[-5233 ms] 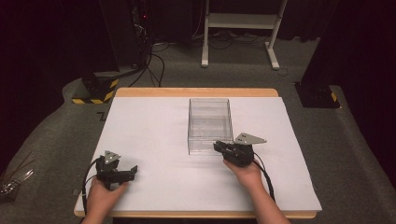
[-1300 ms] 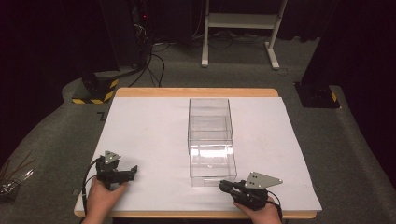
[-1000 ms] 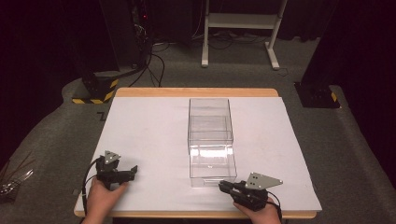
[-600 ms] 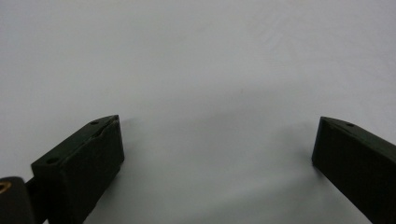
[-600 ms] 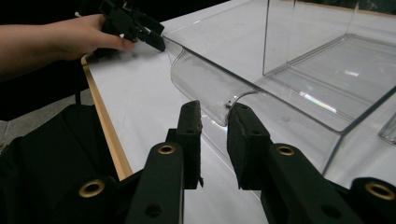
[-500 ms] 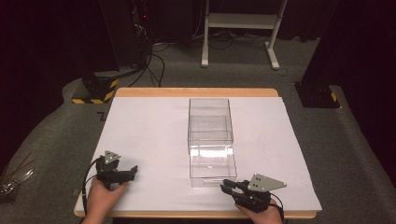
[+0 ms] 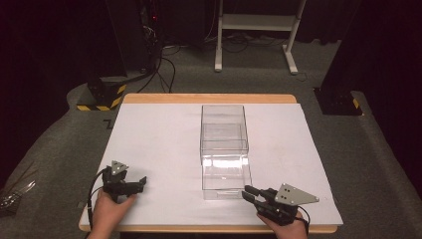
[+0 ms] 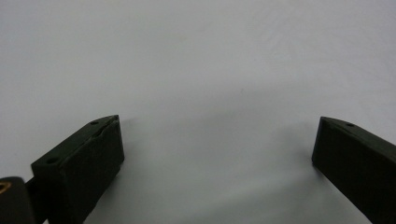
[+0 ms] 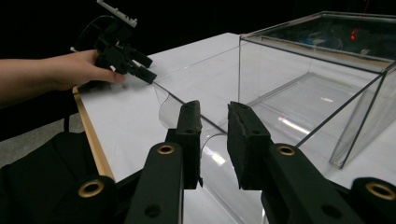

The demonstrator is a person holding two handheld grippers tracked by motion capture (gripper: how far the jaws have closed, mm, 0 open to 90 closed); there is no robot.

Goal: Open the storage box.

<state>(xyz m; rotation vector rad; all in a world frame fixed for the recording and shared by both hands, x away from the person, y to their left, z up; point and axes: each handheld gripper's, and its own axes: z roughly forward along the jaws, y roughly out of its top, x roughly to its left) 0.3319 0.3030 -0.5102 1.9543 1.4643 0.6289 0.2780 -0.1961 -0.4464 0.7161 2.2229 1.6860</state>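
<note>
Clear plastic makes up the work here: a drawer (image 7: pixel 226 173) pulled part-way out of its box (image 7: pixel 224 127), which stands in the middle of the white sheet (image 7: pixel 159 139) on the bench (image 7: pixel 209 98). The drawer's front wall faces the person, presumably drawn toward that near edge so that its inside can be reached.

Just before that wall sits the right gripper (image 7: pixel 247 191); in the right gripper view its jaws have just been opening and stand a narrow gap apart, with the curved lip of the drawer front (image 9: pixel 187 116) beyond and below them, apparently let go. Whether a pad grazes the plastic is hard to judge, since the transparent edges blur into reflections.

Well to the other side, the left gripper (image 7: pixel 141 182) rests low on the sheet near the bench's front corner, likely parked out of the way. Its jaws gape wide with nothing between them, and its own view gives little but bare white paper.
</note>
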